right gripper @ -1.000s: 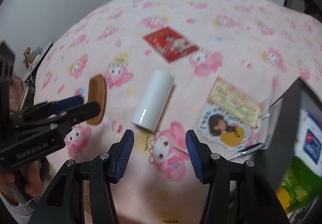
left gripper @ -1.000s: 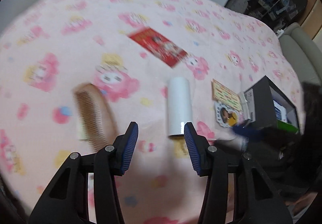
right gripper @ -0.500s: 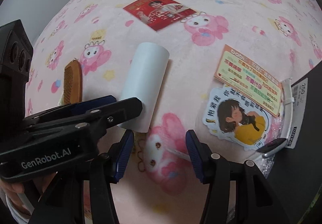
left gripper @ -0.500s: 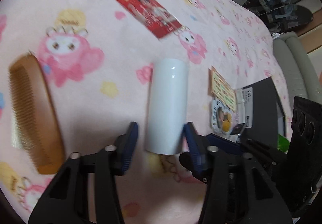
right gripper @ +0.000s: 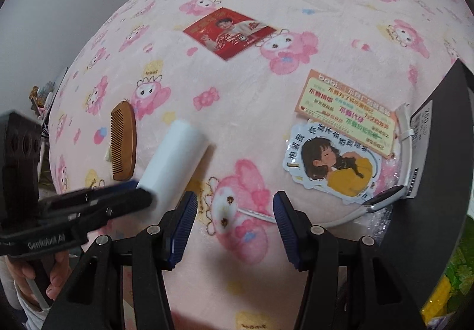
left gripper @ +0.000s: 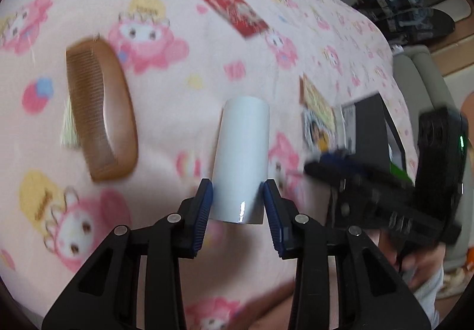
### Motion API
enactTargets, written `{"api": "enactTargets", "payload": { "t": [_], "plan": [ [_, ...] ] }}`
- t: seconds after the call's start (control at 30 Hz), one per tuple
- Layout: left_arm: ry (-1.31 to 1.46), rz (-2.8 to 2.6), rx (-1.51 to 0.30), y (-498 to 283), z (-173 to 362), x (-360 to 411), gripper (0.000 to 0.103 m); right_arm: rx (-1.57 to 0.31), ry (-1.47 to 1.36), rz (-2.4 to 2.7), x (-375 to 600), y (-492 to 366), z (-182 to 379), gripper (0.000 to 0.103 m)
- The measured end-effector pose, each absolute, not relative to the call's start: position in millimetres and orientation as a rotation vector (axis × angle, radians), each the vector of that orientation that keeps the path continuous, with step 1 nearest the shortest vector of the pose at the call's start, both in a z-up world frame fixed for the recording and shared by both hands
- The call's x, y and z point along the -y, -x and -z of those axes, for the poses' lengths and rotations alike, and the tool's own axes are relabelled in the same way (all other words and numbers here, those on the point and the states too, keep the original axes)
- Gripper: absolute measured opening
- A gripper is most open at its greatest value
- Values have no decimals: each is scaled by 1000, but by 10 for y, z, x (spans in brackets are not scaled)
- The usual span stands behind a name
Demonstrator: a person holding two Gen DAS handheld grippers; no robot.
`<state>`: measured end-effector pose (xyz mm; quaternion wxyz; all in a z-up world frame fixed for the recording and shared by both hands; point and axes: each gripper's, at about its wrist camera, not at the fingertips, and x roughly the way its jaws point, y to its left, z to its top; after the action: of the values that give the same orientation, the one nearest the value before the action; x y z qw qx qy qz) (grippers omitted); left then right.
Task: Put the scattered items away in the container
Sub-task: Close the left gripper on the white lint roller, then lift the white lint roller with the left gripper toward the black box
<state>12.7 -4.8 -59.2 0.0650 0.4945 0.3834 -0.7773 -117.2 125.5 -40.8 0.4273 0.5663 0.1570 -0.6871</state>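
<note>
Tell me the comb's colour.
Brown, wood-like; the comb shows sharpest in the right wrist view.

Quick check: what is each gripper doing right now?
Left gripper: shut on the white roll, blue pads against both sides.
Right gripper: open, holding nothing.

Soft, fleecy pink cartoon-print blanket point(right gripper: 340, 4), matt. White cylindrical roll point(left gripper: 241, 161): smooth, glossy highlight near its lower end. Brown wooden comb point(left gripper: 99, 110): polished, slight sheen. Red printed card point(right gripper: 229, 32): glossy paper. Black box point(right gripper: 438, 181): matt wall.
</note>
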Motion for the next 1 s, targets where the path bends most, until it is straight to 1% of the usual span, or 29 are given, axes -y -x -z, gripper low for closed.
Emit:
{"api": "enactTargets", "payload": {
  "t": [0.1, 0.2, 0.33, 0.5, 0.57, 0.63, 0.77, 0.83, 0.9, 1.0],
  "plan": [
    [-1532, 2407, -1102, -193, 612, -64, 32, -382, -1395, 1727, -1218, 1183, 395, 50],
    [-1482, 2397, -1107, -271, 563, -58, 36, -368, -1381, 1727, -1178, 1216, 379, 50],
    [-1477, 2372, -1130, -429, 490, -60, 36, -329, -1417, 1704, -1012, 1288, 463, 50],
    [-1527, 2326, -1167, -554, 656, -113, 37, -362, -1391, 1705, -810, 1322, 571, 50],
    [-1546, 2291, -1154, -530, 766, -129, 37, -315, -1427, 1645, -807, 1343, 662, 50],
    [-1506, 2266, -1153, -543, 793, -84, 36, -272, -1457, 1586, -829, 1341, 715, 50],
    [-1372, 2234, -1152, -589, 741, 51, 36, -294, -1441, 1504, -861, 1176, 688, 50],
    [-1307, 2216, -1120, -617, 696, 126, 36, -307, -1432, 1464, -879, 1093, 671, 50],
    [-1249, 2207, -1125, -660, 668, 204, 36, -349, -1419, 1449, -915, 1009, 625, 50],
    [-1179, 2220, -1194, -791, 634, 265, 37, -379, -1407, 1493, -952, 994, 564, 50]
  ]
}}
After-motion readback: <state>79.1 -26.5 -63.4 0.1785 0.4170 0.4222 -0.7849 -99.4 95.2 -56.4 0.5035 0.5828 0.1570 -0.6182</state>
